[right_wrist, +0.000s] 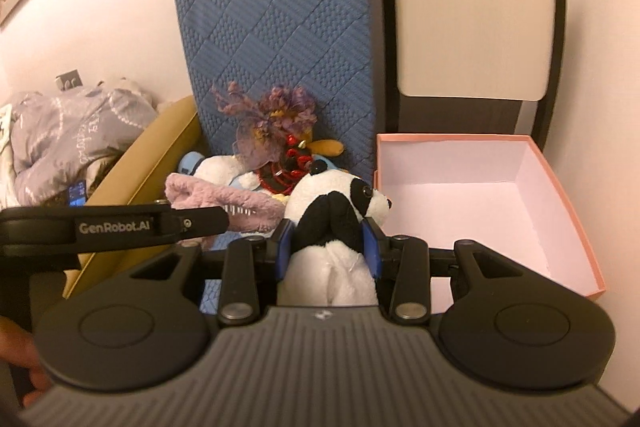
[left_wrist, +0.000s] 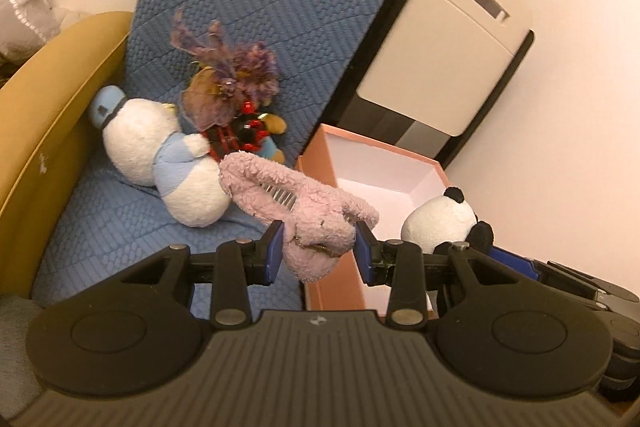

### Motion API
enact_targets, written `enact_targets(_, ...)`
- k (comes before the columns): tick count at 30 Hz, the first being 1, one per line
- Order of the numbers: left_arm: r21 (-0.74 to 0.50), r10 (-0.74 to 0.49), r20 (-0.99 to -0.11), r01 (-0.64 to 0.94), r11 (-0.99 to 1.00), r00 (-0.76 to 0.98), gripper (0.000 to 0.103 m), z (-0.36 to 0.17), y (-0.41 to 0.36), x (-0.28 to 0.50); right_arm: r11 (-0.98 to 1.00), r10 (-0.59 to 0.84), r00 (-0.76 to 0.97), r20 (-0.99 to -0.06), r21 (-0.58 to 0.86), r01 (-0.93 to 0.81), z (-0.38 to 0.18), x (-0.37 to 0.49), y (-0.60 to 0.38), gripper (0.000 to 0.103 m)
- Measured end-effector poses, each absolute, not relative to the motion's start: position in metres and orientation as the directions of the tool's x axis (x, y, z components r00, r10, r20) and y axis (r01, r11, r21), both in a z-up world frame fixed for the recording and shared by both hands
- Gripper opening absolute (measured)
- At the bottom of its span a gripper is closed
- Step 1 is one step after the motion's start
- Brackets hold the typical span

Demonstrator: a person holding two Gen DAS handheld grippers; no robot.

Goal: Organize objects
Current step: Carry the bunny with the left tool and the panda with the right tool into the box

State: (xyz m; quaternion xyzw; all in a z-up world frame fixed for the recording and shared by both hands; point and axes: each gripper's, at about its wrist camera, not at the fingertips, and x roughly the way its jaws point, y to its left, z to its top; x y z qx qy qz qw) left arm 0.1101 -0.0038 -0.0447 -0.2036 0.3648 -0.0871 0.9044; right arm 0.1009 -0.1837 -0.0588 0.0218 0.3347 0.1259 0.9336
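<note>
While the left tool [left_wrist: 319, 247] grips a pink plush [left_wrist: 296, 203], the right tool [right_wrist: 329, 247] clamps a panda [right_wrist: 340, 203].

I see the open pink cardboard box [right_wrist: 560, 211] right of the blue quilted seat [left_wrist: 100, 227]. White plush duck [left_wrist: 168, 167] lies on the seat, purple-haired doll [left_wrist: 236, 99] behind it. Pink fluffy pouch [left_wrist: 304, 219] sits left of the black-and-white panda plush [right_wrist: 336, 211], at the box's left edge.

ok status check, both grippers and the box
Left gripper shut on pink fuzzy clip. Right gripper shut on panda plush. Pink box open, nothing inside, nothing blocking it.
</note>
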Motion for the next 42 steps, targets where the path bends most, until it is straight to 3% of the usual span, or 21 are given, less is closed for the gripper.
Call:
enact_targets(20, -0.406, -0.355, -0.63, 0.096, 0.909, 0.691, 0.042, -0.03, -0.101, 0.124, 0.981, 0.186, 0.788, -0.587, 0.153, -0.118, -0.056, 0.084, -0.278, 0.04)
enact_targets(42, -0.416, -0.347, -0.72, 0.026, 0.909, 0.601, 0.042, -0.092, -0.16, 0.223, 0.976, 0.202, 0.686, -0.699, 0.198, -0.085, -0.12, 0.175, -0.346, 0.04)
